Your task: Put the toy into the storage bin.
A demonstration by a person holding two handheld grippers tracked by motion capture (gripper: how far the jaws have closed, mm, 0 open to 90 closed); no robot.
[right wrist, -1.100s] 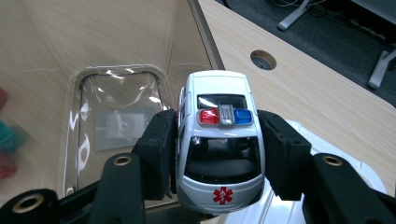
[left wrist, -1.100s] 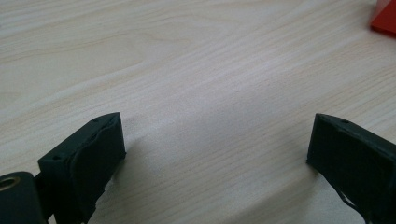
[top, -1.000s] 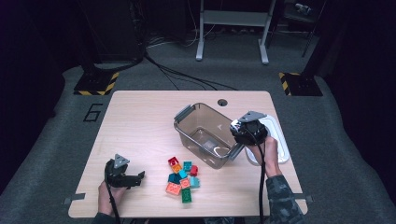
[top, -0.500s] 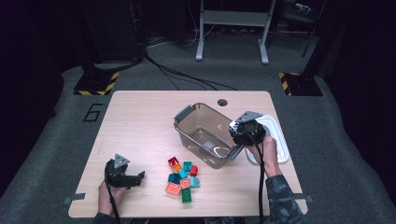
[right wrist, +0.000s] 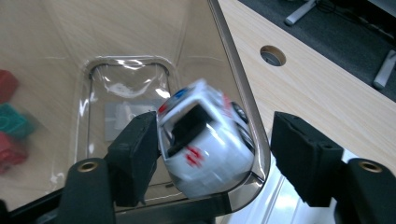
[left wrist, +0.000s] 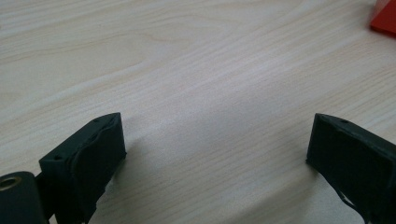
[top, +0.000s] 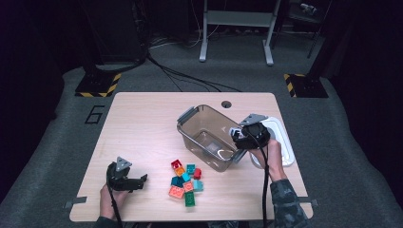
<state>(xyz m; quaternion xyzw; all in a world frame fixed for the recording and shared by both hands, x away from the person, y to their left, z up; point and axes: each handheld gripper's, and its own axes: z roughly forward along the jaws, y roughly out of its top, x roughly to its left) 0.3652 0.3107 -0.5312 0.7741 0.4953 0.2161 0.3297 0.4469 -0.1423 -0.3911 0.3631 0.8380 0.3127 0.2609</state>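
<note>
You held a white toy car (right wrist: 205, 140) with red and blue markings and dark windows over a clear, smoky-brown bin (top: 190, 133). Your black right gripper (right wrist: 212, 144) matched your black left gripper (top: 138, 181). The blocks (top: 185, 183) were red, orange, teal, green and salmon pink. The table (top: 142, 128) was pale wood grain; the lid (top: 285, 147) was white.
</note>
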